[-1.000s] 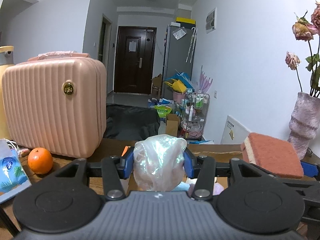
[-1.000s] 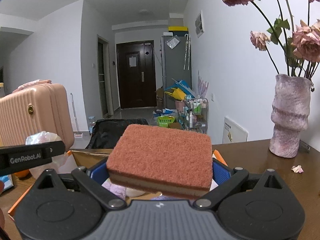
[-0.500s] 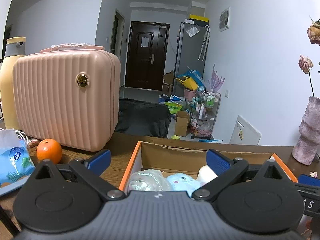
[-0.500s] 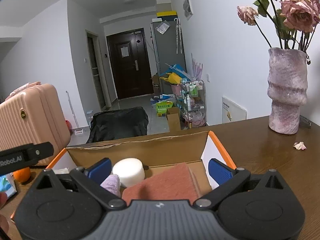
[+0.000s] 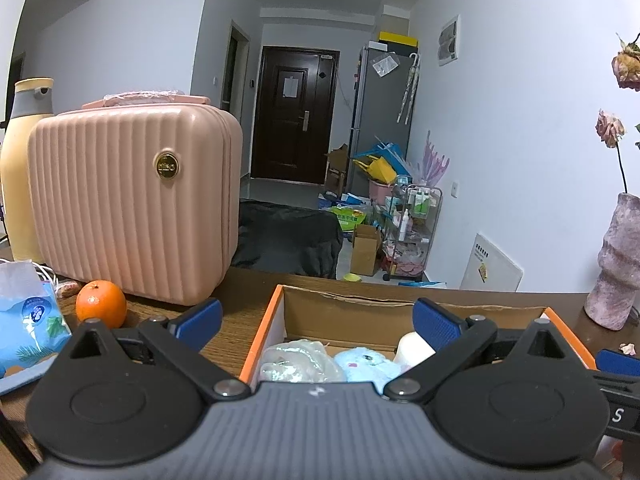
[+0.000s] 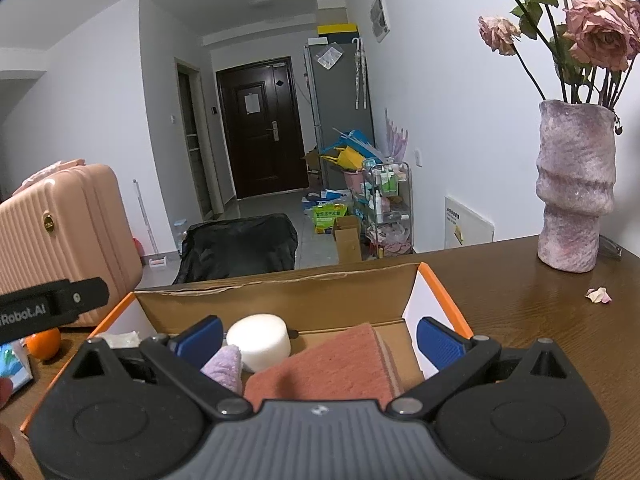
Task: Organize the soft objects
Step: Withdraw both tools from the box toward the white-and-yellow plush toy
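Observation:
An orange-rimmed cardboard box [image 5: 360,304] [image 6: 280,292] sits on the wooden table under both grippers. Inside it lie a crumpled clear plastic bag [image 5: 298,362], a light blue plush toy [image 5: 366,362], a white foam cylinder [image 6: 259,340] [image 5: 412,348], a lilac cloth [image 6: 224,366] and a red-brown sponge [image 6: 324,364]. My left gripper [image 5: 318,318] stands open above the box's left end, nothing between its blue pads. My right gripper [image 6: 320,334] is open above the sponge, which lies loose in the box.
A pink ribbed case [image 5: 132,204] stands at the left, with an orange [image 5: 101,309] and a blue tissue pack [image 5: 28,324] in front. A mottled pink vase [image 6: 574,188] with dried roses stands at the right. A fallen petal [image 6: 599,294] lies near it.
Both grippers opened. The plastic bag left the left gripper and now lies in the box; the sponge left the right gripper and lies in the box too.

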Demonstrator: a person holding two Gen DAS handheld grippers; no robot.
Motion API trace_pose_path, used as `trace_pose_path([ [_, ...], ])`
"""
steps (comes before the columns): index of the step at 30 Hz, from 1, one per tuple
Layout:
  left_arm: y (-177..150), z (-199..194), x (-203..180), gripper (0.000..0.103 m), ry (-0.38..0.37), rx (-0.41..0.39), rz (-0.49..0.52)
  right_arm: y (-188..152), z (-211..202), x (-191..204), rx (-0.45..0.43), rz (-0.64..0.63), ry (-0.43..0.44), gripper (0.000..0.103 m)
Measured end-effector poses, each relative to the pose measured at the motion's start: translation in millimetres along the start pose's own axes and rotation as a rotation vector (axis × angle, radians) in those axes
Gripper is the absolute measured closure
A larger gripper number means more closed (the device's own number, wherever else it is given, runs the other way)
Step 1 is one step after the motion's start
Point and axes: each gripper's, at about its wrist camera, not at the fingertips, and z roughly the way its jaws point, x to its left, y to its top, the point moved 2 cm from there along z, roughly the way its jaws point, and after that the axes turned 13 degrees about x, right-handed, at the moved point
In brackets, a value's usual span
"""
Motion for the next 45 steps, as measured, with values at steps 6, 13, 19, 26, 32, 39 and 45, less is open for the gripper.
trace_pose_path([
  [6, -2, -6, -1, 0.000, 0.007, -0.013, 0.001, -2, -6, 1, -0.010, -0.008, 0.002, 0.000],
  [13, -8, -17, 4, 0.000, 0.012, -0.007, -0.015, -7, -22, 0, -0.023, 0.000, 0.023, 0.000],
  [19, -15, -31, 4, 0.000, 0.017, -0.010, -0.018, -14, -40, -3, -0.041, -0.008, 0.016, 0.000],
  [26, -27, -51, 0, 0.000, 0.015, -0.021, -0.017, -28, -63, -6, -0.068, -0.033, -0.003, 0.000],
  [32, -37, -64, -2, 0.000, 0.009, -0.017, -0.021, -40, -80, -10, -0.088, -0.059, -0.015, 0.000],
  [39, -50, -77, -5, 0.000, 0.005, -0.009, -0.020, -54, -98, -19, -0.103, -0.068, -0.031, 0.000],
  [45, -61, -91, -10, 0.000, 0.002, -0.005, -0.019, -68, -114, -27, -0.115, -0.077, -0.062, 0.000],
])
